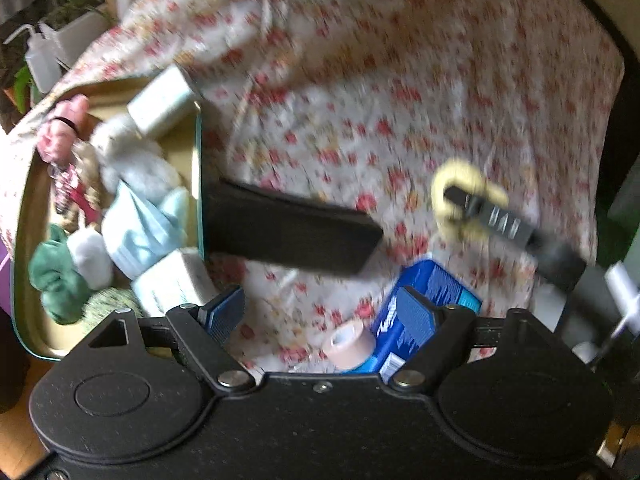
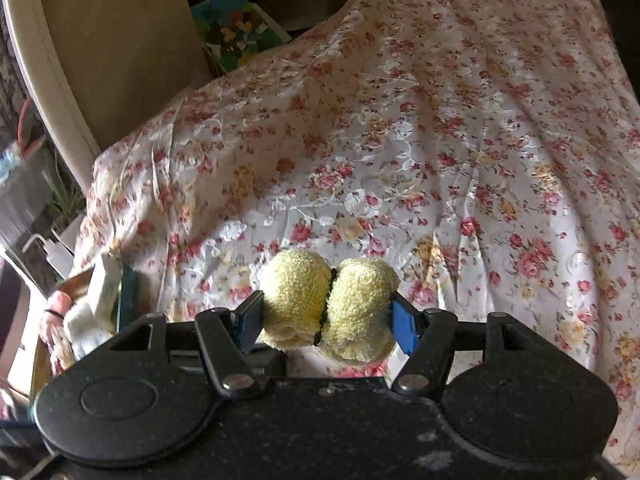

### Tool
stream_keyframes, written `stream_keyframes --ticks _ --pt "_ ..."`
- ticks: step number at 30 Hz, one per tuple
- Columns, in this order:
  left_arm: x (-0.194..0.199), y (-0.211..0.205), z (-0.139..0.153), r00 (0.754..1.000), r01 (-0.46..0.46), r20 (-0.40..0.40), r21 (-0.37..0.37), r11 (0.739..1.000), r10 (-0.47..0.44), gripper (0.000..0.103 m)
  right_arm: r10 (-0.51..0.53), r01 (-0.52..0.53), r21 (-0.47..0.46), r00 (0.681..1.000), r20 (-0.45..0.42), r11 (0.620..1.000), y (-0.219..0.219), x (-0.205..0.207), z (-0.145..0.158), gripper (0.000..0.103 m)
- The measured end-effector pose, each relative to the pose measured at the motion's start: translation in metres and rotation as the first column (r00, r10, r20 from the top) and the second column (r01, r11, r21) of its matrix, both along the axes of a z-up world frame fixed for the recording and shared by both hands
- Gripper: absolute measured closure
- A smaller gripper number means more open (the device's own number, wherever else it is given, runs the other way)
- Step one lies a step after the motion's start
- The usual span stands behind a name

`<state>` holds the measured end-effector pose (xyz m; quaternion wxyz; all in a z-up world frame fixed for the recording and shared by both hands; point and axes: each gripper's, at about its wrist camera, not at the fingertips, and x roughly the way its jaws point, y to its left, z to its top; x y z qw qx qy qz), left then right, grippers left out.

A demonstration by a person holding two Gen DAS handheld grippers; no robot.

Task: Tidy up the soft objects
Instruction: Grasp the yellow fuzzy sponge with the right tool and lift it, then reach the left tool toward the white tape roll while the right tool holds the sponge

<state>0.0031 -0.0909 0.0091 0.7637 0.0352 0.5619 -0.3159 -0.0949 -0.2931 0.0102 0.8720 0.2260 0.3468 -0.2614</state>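
One yellow scrunchie [image 2: 329, 304] btwn R gripper [image 2: 327, 322] pads, squeezed

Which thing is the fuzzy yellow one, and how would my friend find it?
Start at the big flowered cloth covering the table. Above it, the right gripper squeezes a fluffy yellow bundle between its blue pads. It is the only pale yellow thing, pinched in the middle by a dark band into two round puffs, unlike the soft things lying in the tin.

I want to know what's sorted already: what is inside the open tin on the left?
In the tin: a green scrunchie, light blue cloth, white fluffy pieces, a pink item and pale boxes. Anything beneath them is covered.
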Motion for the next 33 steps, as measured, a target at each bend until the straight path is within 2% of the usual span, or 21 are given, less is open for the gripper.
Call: stream_keyframes --ticks 5,10,13,17,23,27,29,31,33 --pt "-0.008 -0.018 -0.019 0.999 0.035 -0.029 0.054 0.998 -0.034 0.024 -0.040 0.038 0.085 0.999 0.018 0.996 -0.018 -0.007 -0.007 0.039" --pt "-0.009 -0.029 -0.042 0.995 0.044 -0.095 0.078 0.996 -0.037 0.024 -0.065 0.059 0.140 0.997 0.040 0.988 -0.030 -0.018 -0.011 0.039" --pt "-0.007 -0.033 -0.056 0.992 0.027 -0.124 0.092 0.995 -0.016 0.024 -0.073 0.065 0.133 0.996 0.055 0.989 -0.031 -0.023 -0.009 0.039" --pt "-0.005 -0.036 -0.069 0.993 0.007 -0.121 0.139 0.990 0.010 0.024 -0.067 0.060 0.108 0.996 0.066 0.992 -0.029 -0.027 -0.007 0.039" --pt "-0.011 -0.042 -0.086 0.990 0.043 -0.142 0.196 0.980 -0.015 0.024 -0.057 0.049 0.123 0.996 0.065 0.991 -0.032 -0.033 -0.011 0.039" --pt "-0.021 -0.052 -0.092 0.992 0.085 -0.109 0.235 0.968 -0.061 0.024 -0.065 0.054 0.143 0.995 0.074 0.988 -0.036 -0.036 -0.012 0.038" --pt "-0.024 -0.058 -0.094 0.994 0.095 -0.078 0.254 0.962 -0.078 0.020 -0.064 0.053 0.140 0.995 0.075 0.989 -0.036 -0.036 -0.011 0.038" --pt "-0.025 -0.064 -0.089 0.996 0.089 -0.020 0.274 0.958 -0.087 0.020 -0.062 0.051 0.136 0.995 0.074 0.989 -0.035 -0.036 -0.011 0.038" --pt "-0.025 -0.068 -0.083 0.993 0.068 0.074 0.320 0.945 -0.097 0.021 -0.058 0.048 0.134 0.996 0.075 0.990 -0.034 -0.036 -0.011 0.038"
